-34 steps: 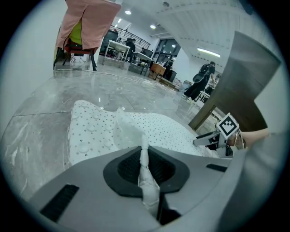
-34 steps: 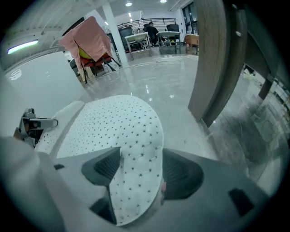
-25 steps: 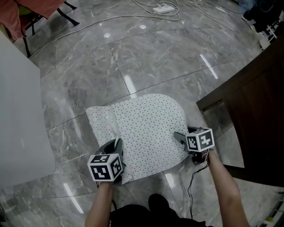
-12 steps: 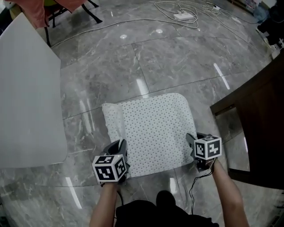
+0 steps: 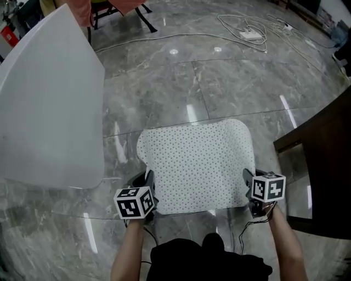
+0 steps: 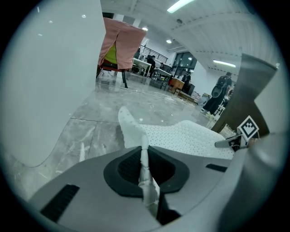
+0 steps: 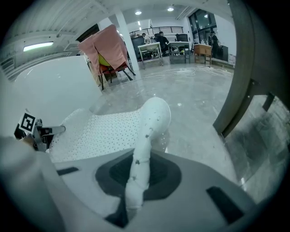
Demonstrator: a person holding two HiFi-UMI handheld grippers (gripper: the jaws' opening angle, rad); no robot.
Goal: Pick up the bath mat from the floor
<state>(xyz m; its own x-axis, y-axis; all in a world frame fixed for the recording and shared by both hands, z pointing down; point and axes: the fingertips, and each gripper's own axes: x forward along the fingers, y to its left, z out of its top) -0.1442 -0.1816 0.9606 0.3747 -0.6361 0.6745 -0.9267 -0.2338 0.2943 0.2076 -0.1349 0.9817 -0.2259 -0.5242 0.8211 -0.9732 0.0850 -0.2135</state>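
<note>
The bath mat (image 5: 197, 164), white with small dark dots, is stretched between my two grippers with its near edge lifted off the grey marble floor. My left gripper (image 5: 147, 185) is shut on the mat's near left corner; in the left gripper view the thin edge of the bath mat (image 6: 144, 165) is pinched between the jaws. My right gripper (image 5: 248, 180) holds the near right corner. Its jaws have just been closing, and in the right gripper view a rolled fold of the bath mat (image 7: 140, 167) is pressed between them.
A large white panel (image 5: 49, 104) stands close on the left. Dark wooden furniture (image 5: 323, 159) borders the right. White cables and a power strip (image 5: 249, 34) lie on the floor at the back, near a chair draped in pink cloth (image 5: 109, 6).
The right gripper, open beside the mat's edge a second ago, now grips it. Both grippers have risen and drawn back, and the mat's near edge has come up and spread flatter.
</note>
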